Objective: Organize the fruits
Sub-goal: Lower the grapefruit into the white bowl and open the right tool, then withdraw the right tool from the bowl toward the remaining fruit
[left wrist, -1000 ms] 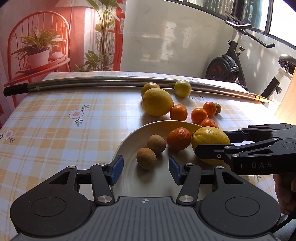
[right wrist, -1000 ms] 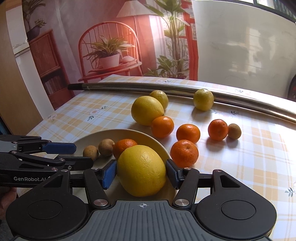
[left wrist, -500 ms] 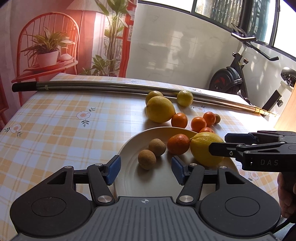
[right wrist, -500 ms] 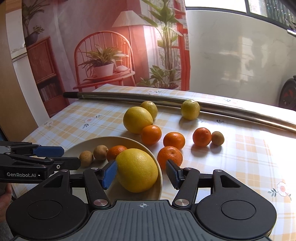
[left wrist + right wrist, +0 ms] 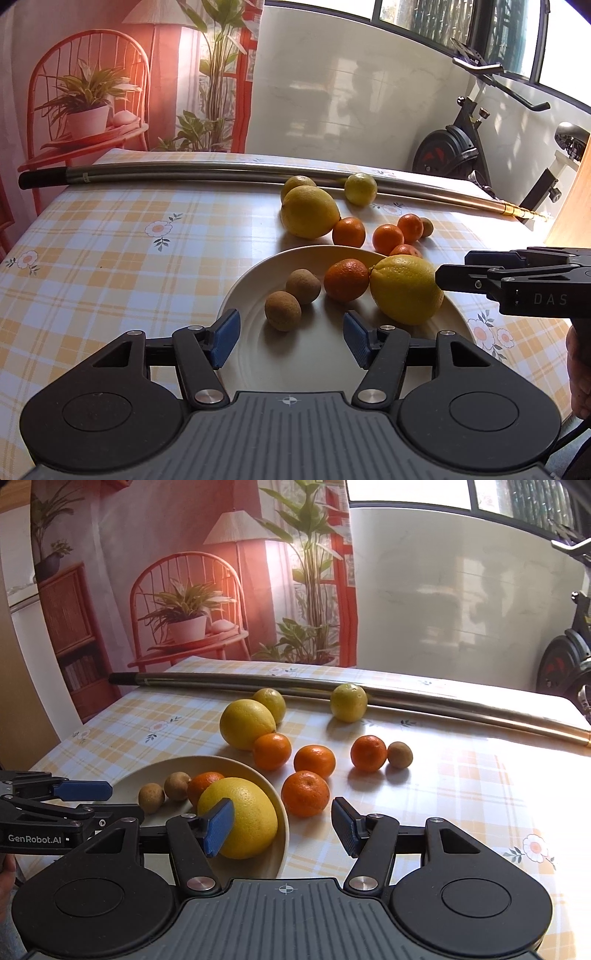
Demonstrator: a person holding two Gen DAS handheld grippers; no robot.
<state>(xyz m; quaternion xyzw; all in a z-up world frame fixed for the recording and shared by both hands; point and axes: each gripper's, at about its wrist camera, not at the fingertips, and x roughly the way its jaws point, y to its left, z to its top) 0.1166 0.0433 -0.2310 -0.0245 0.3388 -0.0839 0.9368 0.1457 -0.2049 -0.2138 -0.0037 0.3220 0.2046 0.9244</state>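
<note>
Your right gripper gapes wide and empty beside the large yellow lemon in the round cream plate; your left gripper hangs equally wide, empty, over the near rim. Plated: 1 lemon, 1 small orange mandarin, 2 small brown round fruits. Left on the checked tablecloth: 8 fruits.

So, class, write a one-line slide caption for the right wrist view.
Open right gripper beside a plate holding a large lemon.
</note>
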